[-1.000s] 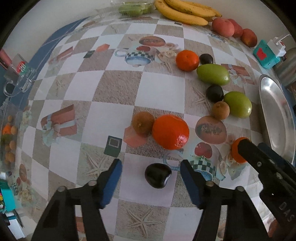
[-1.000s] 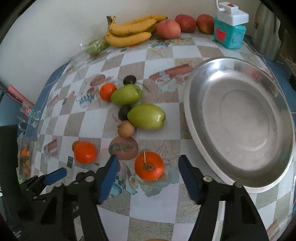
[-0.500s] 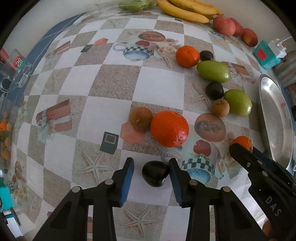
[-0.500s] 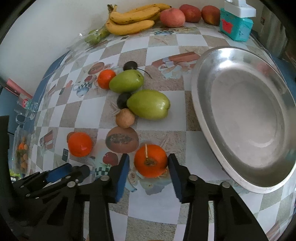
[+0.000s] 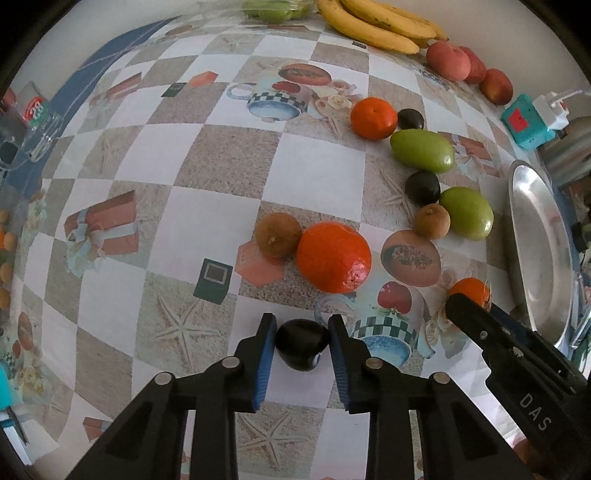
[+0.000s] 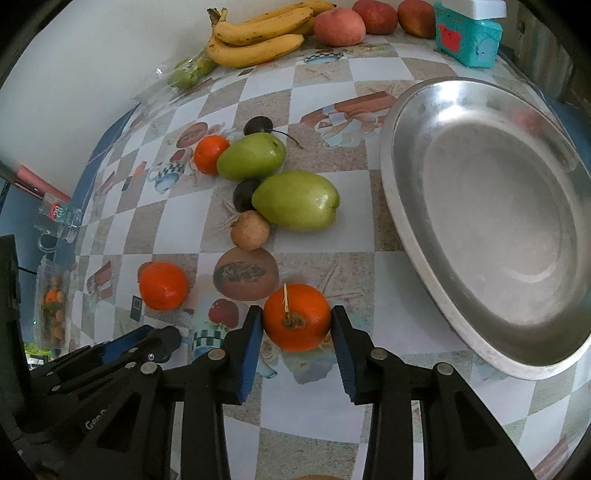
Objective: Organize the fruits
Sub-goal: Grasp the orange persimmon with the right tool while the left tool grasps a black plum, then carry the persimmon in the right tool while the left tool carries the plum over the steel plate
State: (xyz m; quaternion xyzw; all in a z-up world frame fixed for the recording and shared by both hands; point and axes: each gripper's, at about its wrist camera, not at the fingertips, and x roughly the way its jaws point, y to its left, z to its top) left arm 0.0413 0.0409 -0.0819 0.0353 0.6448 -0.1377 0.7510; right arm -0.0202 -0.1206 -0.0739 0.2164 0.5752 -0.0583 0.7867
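Note:
My left gripper (image 5: 302, 345) is shut on a small black plum (image 5: 302, 344) that rests on the checked tablecloth. My right gripper (image 6: 297, 325) is shut on a stemmed orange fruit (image 6: 296, 322), also on the cloth; it shows partly in the left wrist view (image 5: 471, 291) behind the right gripper's finger. A large silver plate (image 6: 491, 221) lies empty just right of the right gripper. A big orange (image 5: 333, 257) and a brown kiwi (image 5: 278, 235) lie just beyond the left gripper.
Two green mangoes (image 6: 295, 201) (image 6: 251, 156), two dark plums (image 6: 244, 194) (image 6: 258, 124), a small orange (image 6: 210, 154) and a kiwi (image 6: 250, 229) cluster mid-table. Bananas (image 6: 258, 38), apples (image 6: 340, 22) and a teal box (image 6: 467, 38) line the back wall. A glass mug (image 5: 22, 136) stands at the left edge.
Both grippers have closed from wide open: the left onto the black plum, the right onto the stemmed orange fruit. Both moved slightly forward.

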